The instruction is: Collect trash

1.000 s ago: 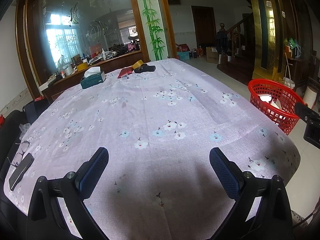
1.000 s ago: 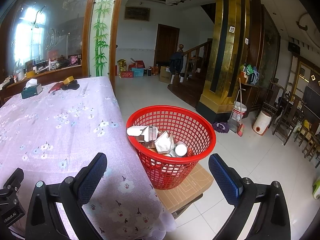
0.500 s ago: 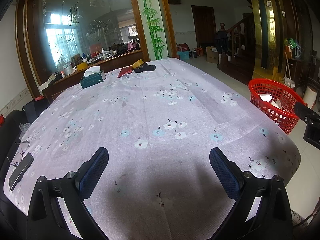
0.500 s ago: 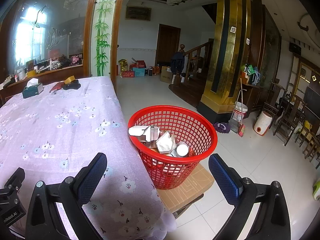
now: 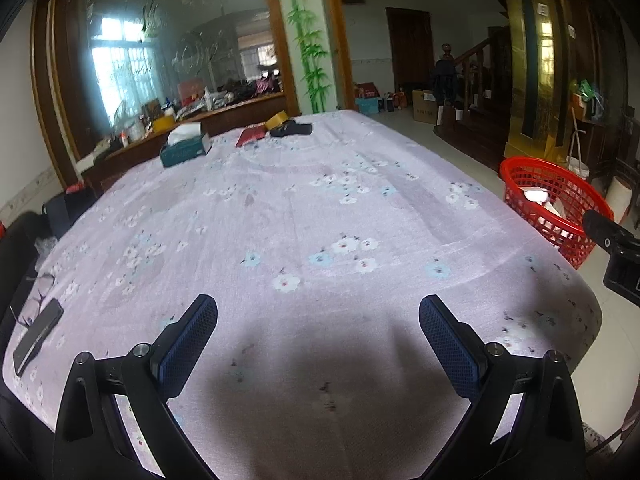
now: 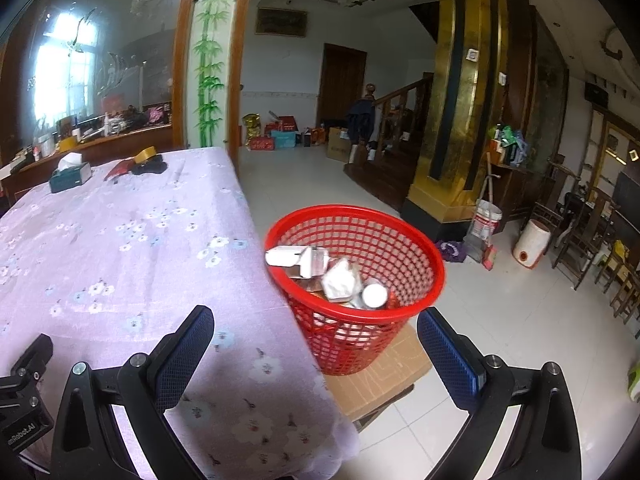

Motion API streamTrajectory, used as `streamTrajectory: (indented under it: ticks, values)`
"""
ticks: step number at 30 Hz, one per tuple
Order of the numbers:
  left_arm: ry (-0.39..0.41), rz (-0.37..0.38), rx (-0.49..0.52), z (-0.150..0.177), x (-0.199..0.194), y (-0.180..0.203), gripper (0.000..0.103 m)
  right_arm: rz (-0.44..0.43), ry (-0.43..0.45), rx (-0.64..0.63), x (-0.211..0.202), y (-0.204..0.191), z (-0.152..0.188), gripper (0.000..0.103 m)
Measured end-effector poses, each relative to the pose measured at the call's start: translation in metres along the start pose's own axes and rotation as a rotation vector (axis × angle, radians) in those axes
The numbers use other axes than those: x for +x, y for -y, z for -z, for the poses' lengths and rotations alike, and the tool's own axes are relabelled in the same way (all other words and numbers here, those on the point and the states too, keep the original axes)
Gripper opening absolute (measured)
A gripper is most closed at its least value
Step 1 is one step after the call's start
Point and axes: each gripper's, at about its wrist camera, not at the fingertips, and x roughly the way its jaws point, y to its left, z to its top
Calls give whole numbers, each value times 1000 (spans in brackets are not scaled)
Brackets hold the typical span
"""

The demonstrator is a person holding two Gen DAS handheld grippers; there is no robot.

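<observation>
A red mesh basket point(image 6: 416, 248) stands on a cardboard box beside the table's right edge, holding several pieces of trash point(image 6: 338, 280): white cartons, crumpled paper, a can. In the left wrist view the same basket point(image 5: 520, 168) shows at the far right. My right gripper point(image 6: 314, 330) hangs open over the table corner and the basket's near rim, holding nothing. My left gripper point(image 5: 318, 322) is open above the lilac flowered tablecloth point(image 5: 304, 216), nothing between its fingers.
At the table's far end lie a green tissue box point(image 5: 185, 148), a red wallet point(image 5: 251, 136), a tape roll point(image 5: 277, 120) and a black item point(image 5: 291, 130). A phone point(image 5: 38, 336) and glasses lie at the left edge. White tiled floor, a staircase and chairs lie to the right.
Both views have shifted only slightly; the basket sits a little further right in the right wrist view. Both grippers stay open and empty.
</observation>
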Motion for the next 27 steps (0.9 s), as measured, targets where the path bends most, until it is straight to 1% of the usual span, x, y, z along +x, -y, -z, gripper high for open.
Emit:
streamTrajectory:
  ticks: [2, 3, 5, 6, 7, 9, 11, 13, 14, 16, 17, 18, 20, 21, 23, 25, 27]
  values:
    - [-22, -6, -35, -1, 6, -16, 100, -49, -19, -17, 4, -8, -4, 103]
    - [-29, -19, -50, -2, 8, -25, 100, -93, -35, -30, 6, -17, -8, 103]
    - [-60, -79, -99, -4, 16, -51, 100, -157, -52, -57, 10, -34, -14, 103]
    - [-87, -113, -126, -4, 22, -66, 100, -195, -59, -82, 12, -47, -17, 103]
    - [-114, -132, -153, -5, 28, -82, 100, -240, -80, -109, 16, -62, -21, 103]
    - [-165, -144, -218, -3, 39, -110, 100, -326, -129, -156, 25, -95, -27, 103]
    - [-227, -130, -304, 2, 53, -144, 100, -403, -197, -186, 39, -128, -32, 103]
    - [-279, -119, -356, 7, 65, -170, 100, -462, -244, -196, 50, -160, -38, 103]
    - [-291, -121, -371, 9, 69, -178, 100, -488, -269, -207, 59, -181, -40, 103]
    - [-321, -137, -389, 10, 79, -192, 100, -468, -309, -233, 76, -211, -41, 103]
    - [-344, -130, -392, 12, 85, -198, 100, -475, -327, -233, 86, -224, -40, 103]
    - [-363, -115, -393, 13, 90, -202, 100, -463, -330, -234, 91, -232, -39, 103]
    - [-379, -109, -390, 14, 95, -209, 100, -417, -314, -241, 101, -249, -39, 103]
    - [-384, -108, -384, 14, 97, -210, 100, -408, -331, -249, 108, -257, -38, 103]
    - [-376, -114, -366, 11, 99, -212, 100, -397, -365, -234, 116, -265, -38, 103]
    - [-377, -119, -353, 8, 104, -214, 100, -373, -373, -214, 120, -267, -37, 103]
    - [-370, -97, -347, 6, 105, -216, 100, -330, -377, -219, 123, -272, -35, 102]
